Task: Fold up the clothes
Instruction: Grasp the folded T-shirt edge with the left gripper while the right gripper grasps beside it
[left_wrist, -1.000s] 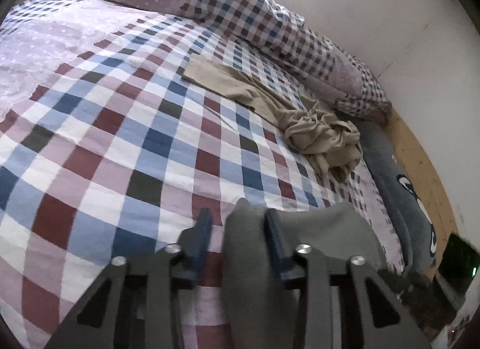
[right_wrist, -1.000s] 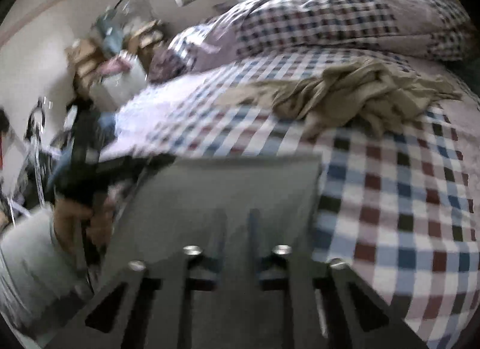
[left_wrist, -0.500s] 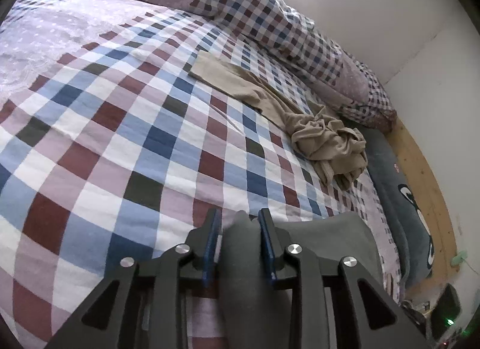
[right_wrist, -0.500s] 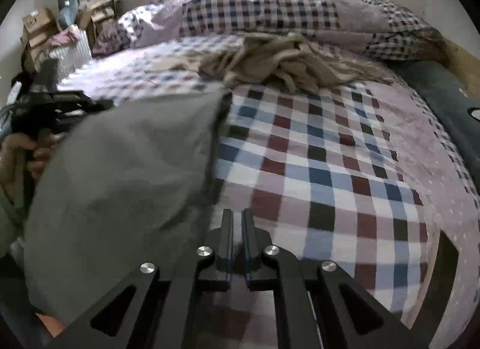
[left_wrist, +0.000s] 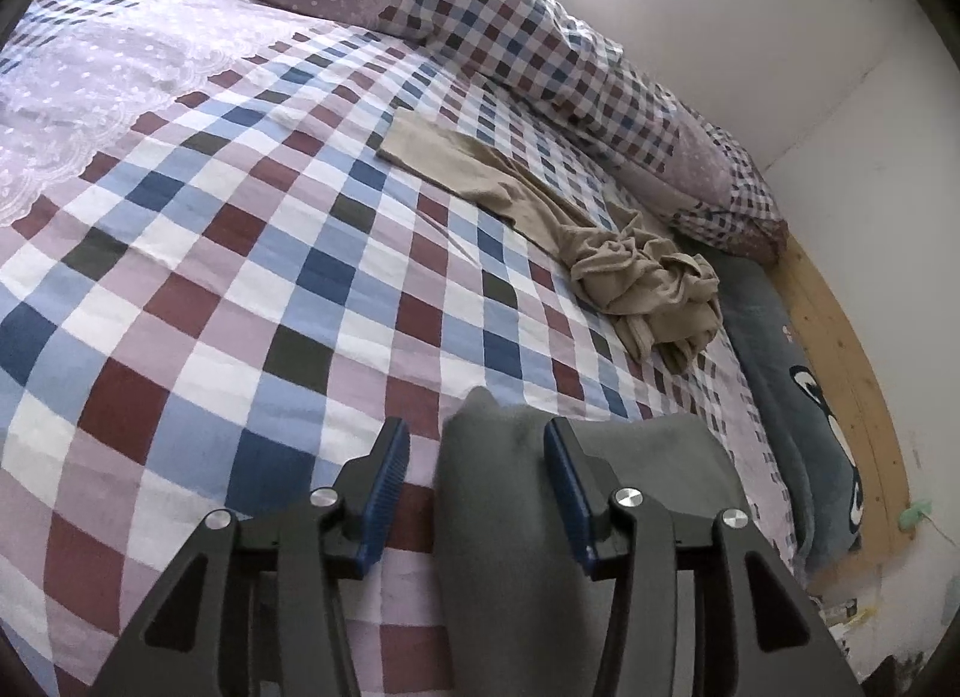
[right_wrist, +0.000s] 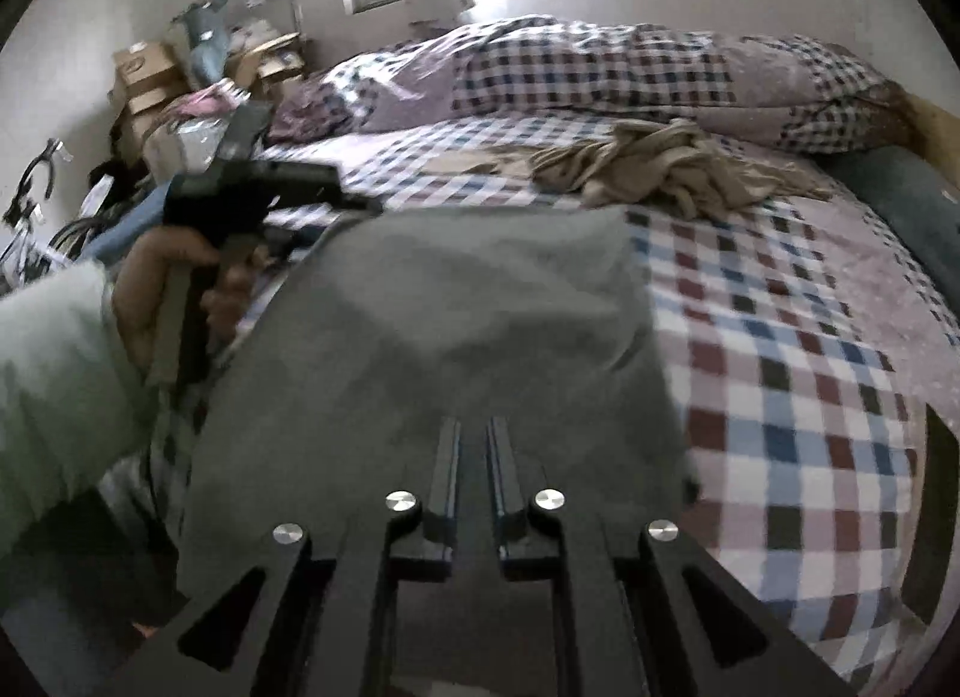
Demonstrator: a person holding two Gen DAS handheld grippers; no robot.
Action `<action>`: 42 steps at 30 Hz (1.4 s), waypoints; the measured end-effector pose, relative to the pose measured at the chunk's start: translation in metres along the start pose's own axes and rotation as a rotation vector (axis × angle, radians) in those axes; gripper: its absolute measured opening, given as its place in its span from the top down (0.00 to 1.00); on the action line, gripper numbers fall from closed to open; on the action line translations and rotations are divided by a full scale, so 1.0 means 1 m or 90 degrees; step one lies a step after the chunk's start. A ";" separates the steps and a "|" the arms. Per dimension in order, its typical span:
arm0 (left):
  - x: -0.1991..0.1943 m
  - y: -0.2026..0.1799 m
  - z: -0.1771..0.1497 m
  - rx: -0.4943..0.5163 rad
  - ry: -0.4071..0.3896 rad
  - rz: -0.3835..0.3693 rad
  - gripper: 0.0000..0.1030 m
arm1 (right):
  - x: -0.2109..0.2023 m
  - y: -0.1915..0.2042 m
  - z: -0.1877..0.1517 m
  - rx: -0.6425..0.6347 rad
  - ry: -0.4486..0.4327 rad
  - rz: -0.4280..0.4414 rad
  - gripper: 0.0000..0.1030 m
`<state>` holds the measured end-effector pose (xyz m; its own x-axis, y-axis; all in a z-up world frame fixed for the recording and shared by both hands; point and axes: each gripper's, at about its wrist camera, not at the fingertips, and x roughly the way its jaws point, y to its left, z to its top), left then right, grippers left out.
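- Grey garment (right_wrist: 456,337) lies spread at the near edge of the checked bedspread (left_wrist: 240,277), one corner standing up between the fingers of the left gripper (left_wrist: 477,487).
- Left gripper's blue-padded jaws stand wide apart, the cloth loose between them and not pinched.
- Right gripper (right_wrist: 474,475) has its jaws drawn almost together, with only a narrow slit between them, over the grey fabric; whether cloth is clamped in it cannot be told.
- Beige garment (left_wrist: 636,283) lies crumpled farther up the bed, near the checked pillows (left_wrist: 540,55).
- Person's hand (right_wrist: 174,289) grips the left tool's handle.
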<state>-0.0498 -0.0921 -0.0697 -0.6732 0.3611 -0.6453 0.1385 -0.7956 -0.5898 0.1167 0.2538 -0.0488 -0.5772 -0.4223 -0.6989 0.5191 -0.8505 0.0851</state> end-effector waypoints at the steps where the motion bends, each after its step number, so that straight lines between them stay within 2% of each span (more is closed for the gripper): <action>1: 0.000 0.000 0.000 0.000 0.001 -0.002 0.51 | 0.001 -0.007 -0.003 0.015 0.008 -0.009 0.92; 6: -0.001 0.002 -0.001 -0.006 0.005 -0.011 0.51 | 0.002 -0.045 -0.019 0.102 0.041 -0.056 0.95; 8: -0.001 0.003 -0.001 -0.007 0.007 -0.016 0.51 | -0.005 -0.056 -0.024 0.130 0.047 -0.100 0.95; 10: -0.001 0.004 -0.001 -0.005 0.010 -0.024 0.51 | -0.011 -0.065 -0.027 0.151 0.051 -0.136 0.89; 16: 0.001 0.003 0.001 -0.004 0.044 -0.072 0.49 | -0.020 -0.072 -0.009 0.165 0.012 -0.081 0.89; 19: 0.005 -0.004 0.002 0.016 0.062 -0.088 0.38 | -0.025 -0.075 0.000 0.172 -0.007 -0.053 0.87; 20: 0.007 -0.005 0.003 0.020 0.066 -0.088 0.38 | -0.026 -0.077 0.003 0.175 -0.014 -0.044 0.84; 22: 0.011 -0.008 0.005 0.026 0.073 -0.088 0.38 | -0.029 -0.079 0.009 0.179 -0.027 -0.026 0.61; 24: 0.014 -0.007 0.007 0.021 0.076 -0.090 0.38 | -0.032 -0.081 0.016 0.183 -0.039 -0.007 0.54; 29: 0.017 -0.005 0.009 0.011 0.078 -0.097 0.38 | -0.019 -0.093 0.048 0.178 -0.045 0.046 0.51; 33: 0.019 -0.005 0.011 0.012 0.082 -0.101 0.39 | 0.001 -0.107 0.077 0.174 -0.018 0.044 0.51; 34: 0.020 -0.004 0.012 0.011 0.083 -0.102 0.39 | 0.001 -0.108 0.082 0.178 -0.017 0.037 0.51; 36: 0.022 -0.001 0.014 0.007 0.087 -0.100 0.51 | -0.002 -0.105 0.084 0.181 -0.024 0.036 0.50; 39: 0.024 0.006 0.016 -0.015 0.095 -0.104 0.67 | -0.007 -0.081 0.076 0.153 -0.026 0.032 0.50; 42: 0.023 0.012 0.018 -0.040 0.100 -0.130 0.80 | -0.009 -0.036 0.062 0.101 -0.028 -0.005 0.50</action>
<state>-0.0766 -0.1024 -0.0831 -0.5710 0.5861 -0.5748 0.0595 -0.6688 -0.7411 0.0637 0.2691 -0.0018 -0.6090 -0.4262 -0.6690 0.4112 -0.8908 0.1932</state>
